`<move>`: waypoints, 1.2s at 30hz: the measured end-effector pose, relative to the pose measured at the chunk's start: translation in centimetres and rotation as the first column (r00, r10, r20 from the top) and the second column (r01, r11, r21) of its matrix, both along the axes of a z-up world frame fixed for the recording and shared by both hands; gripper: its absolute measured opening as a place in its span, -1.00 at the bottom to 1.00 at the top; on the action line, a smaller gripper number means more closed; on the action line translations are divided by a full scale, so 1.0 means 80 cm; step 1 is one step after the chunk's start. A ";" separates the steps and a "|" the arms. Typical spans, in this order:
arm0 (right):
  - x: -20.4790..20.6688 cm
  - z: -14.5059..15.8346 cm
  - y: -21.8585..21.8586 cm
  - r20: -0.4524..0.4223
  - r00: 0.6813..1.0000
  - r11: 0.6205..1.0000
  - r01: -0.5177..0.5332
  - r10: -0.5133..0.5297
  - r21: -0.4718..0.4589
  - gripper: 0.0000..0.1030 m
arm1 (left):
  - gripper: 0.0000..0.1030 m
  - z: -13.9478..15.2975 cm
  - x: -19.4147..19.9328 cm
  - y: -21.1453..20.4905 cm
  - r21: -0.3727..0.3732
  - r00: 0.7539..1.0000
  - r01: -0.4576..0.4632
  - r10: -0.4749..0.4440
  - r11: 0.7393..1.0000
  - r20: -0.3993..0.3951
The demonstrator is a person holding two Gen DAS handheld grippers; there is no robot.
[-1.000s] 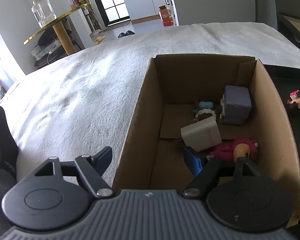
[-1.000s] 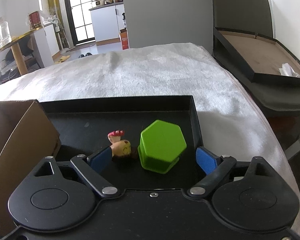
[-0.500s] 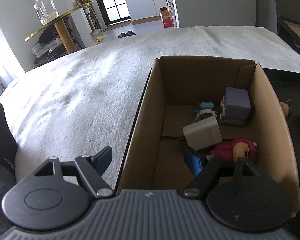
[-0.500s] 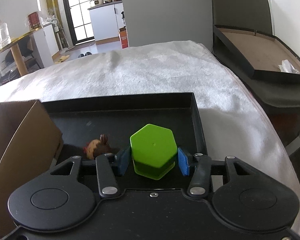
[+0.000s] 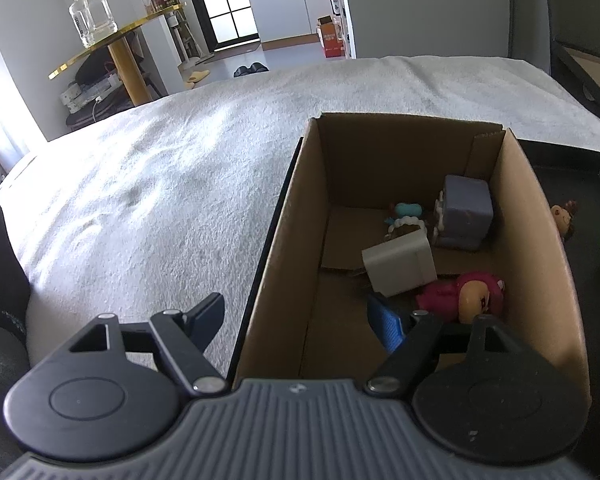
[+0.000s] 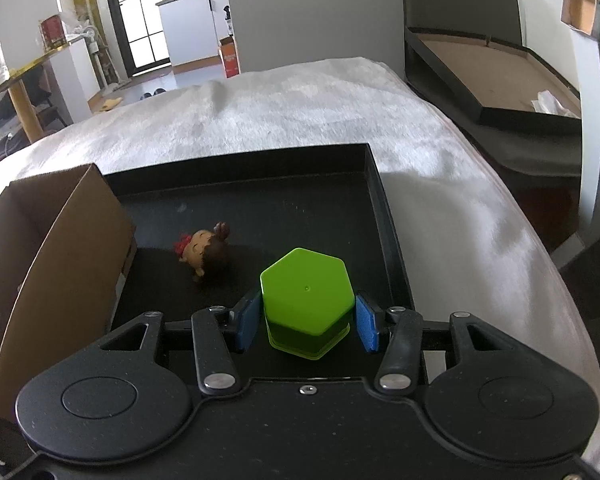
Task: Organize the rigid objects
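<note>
A white blanket [image 6: 300, 120] carries a cardboard box [image 5: 284, 216] beside a black tray [image 6: 380, 208], the box holding a grey cube [image 5: 466, 210], a white block [image 5: 400, 266] and a pink doll [image 5: 460, 298]. Near the tray's front edge the right gripper [image 6: 307, 320] has just closed its blue pads against a green hexagonal block [image 6: 306, 296], a small doll [image 6: 202, 248] lying near the box-side edge. The left gripper [image 5: 300, 320] straddles the box's left wall, wide open, holding nothing.

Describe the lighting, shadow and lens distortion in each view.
Left wrist view: bright window glare at the left edge, the box shading its own floor, fisheye bending the bed edge. Right wrist view: even daylight, a soft shadow under the green block, dark corners from the lens.
</note>
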State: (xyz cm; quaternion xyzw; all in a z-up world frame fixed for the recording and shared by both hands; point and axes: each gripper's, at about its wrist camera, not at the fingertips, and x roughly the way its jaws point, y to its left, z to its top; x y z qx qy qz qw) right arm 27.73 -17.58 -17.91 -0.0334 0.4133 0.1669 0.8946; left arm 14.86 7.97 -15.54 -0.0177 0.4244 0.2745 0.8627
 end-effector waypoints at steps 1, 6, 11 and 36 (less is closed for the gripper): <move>0.000 -0.002 0.000 -0.007 1.000 1.000 -0.001 0.001 -0.001 -0.05 | 0.50 0.000 -0.001 0.000 0.001 1.000 0.000 0.000 1.000 -0.002; 0.003 -0.008 0.002 -0.017 1.000 1.000 -0.002 0.002 -0.003 -0.02 | 0.50 -0.002 0.001 0.000 0.001 1.000 -0.003 0.003 1.000 -0.007; 0.009 -0.007 0.009 0.003 1.000 1.000 -0.025 0.025 -0.010 0.39 | 0.50 -0.005 0.005 0.000 0.001 1.000 0.000 0.000 1.000 -0.011; -0.006 0.028 0.015 0.070 0.997 0.999 -0.037 0.038 -0.010 -0.10 | 0.50 -0.005 -0.007 0.002 -0.028 1.000 0.006 -0.006 1.000 -0.003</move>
